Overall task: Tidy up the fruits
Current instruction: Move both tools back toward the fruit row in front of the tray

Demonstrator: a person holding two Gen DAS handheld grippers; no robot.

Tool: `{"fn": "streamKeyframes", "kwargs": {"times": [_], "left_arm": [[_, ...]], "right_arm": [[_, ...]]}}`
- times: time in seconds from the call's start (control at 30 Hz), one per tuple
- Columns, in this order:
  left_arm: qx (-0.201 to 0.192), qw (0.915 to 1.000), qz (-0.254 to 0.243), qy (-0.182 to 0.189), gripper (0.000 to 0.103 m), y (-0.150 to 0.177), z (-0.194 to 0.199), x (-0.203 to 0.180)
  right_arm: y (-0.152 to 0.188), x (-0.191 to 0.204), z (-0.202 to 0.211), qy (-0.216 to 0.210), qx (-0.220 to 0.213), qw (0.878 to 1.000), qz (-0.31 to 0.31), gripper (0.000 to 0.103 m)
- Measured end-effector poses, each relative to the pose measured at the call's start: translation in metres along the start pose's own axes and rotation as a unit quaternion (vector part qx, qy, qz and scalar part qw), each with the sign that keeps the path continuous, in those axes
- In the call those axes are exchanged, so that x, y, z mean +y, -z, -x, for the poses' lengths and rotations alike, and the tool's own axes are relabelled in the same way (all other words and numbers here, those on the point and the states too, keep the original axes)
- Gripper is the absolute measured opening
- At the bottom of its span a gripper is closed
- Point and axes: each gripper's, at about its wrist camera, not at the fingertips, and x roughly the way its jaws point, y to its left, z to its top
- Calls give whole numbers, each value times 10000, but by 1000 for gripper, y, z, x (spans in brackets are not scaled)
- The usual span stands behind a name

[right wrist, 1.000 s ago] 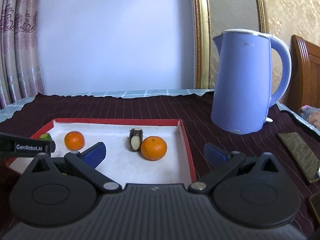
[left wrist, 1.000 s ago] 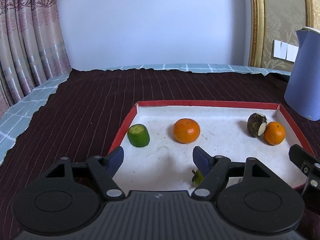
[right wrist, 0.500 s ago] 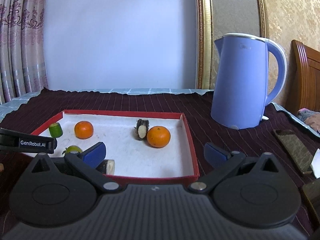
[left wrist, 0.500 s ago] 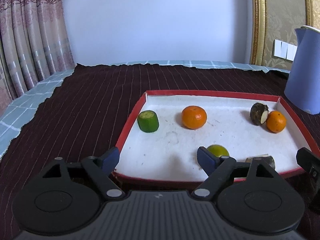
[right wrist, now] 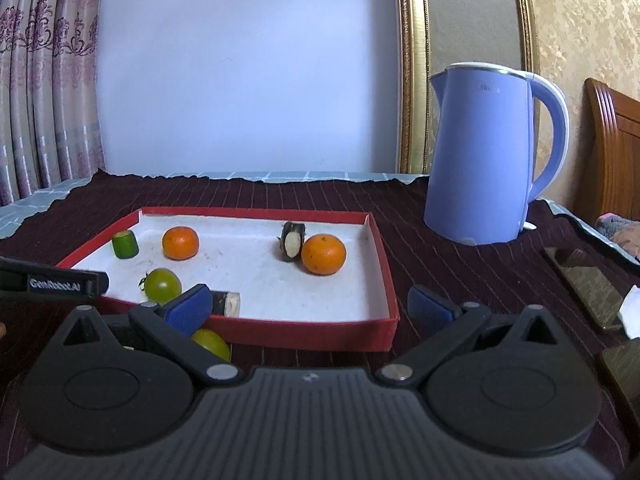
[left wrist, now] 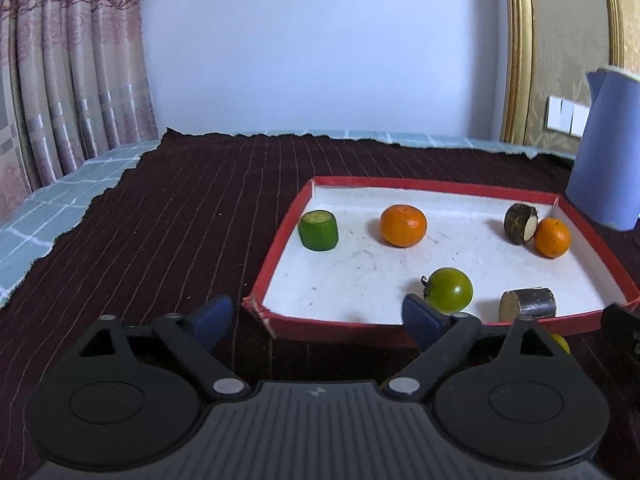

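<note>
A red-rimmed white tray lies on the dark striped cloth. In it sit a green cylinder piece, two oranges, a green tomato and two dark cut pieces. A yellow-green fruit lies on the cloth before the tray. My left gripper hangs at the tray's near left corner, its jaws still opening, with nothing between them. My right gripper is open over the tray's near right corner, empty.
A blue kettle stands right of the tray. Flat dark objects lie at the far right by a wooden headboard. Curtains hang on the left; the cloth's ragged edge gives way to a pale checked cover.
Both grippers have pulled back from the tray, so more of it shows. The left jaws have spread wider. The green tomato and the yellow-green fruit have come into view.
</note>
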Motion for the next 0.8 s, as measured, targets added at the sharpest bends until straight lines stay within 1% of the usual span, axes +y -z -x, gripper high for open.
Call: {"fn": "streamKeyframes", "kwargs": {"times": [0.1,0.17,0.3,0.37,0.43,0.5,0.57,0.63,0.67,0.73,0.8], "left_arm": [[-36,10000,43,64,96,5,6,6],[-59,10000,-22,0,96,9,10,8],[-252,9995,-170,-66,96,19,20,10],[-313,9992,-224,-65,96,23,23,12],[-325,9992,-219,-60,96,25,23,13],[-315,9994,-170,-39,96,26,22,15],[-320,9994,-131,-26,96,27,21,16],[-330,9994,-89,-33,96,28,21,17],[-329,9994,-61,-41,96,28,21,17],[-331,9994,-7,-80,96,30,21,19],[-331,9994,30,-97,96,31,22,20]], "right_arm": [[2,1,3,-226,77,9997,103,103],[3,4,3,-270,139,9994,182,103],[9,11,2,-341,283,9984,361,103],[11,16,4,-391,301,9973,540,103],[14,21,6,-355,261,9964,722,103],[15,23,5,-338,289,9957,818,100],[16,23,4,-346,375,9952,833,95],[16,23,0,-380,472,9945,853,94],[16,24,-1,-405,501,9940,884,91],[16,27,-3,-446,524,9929,975,89],[15,31,-7,-512,586,9912,1067,84]]}}
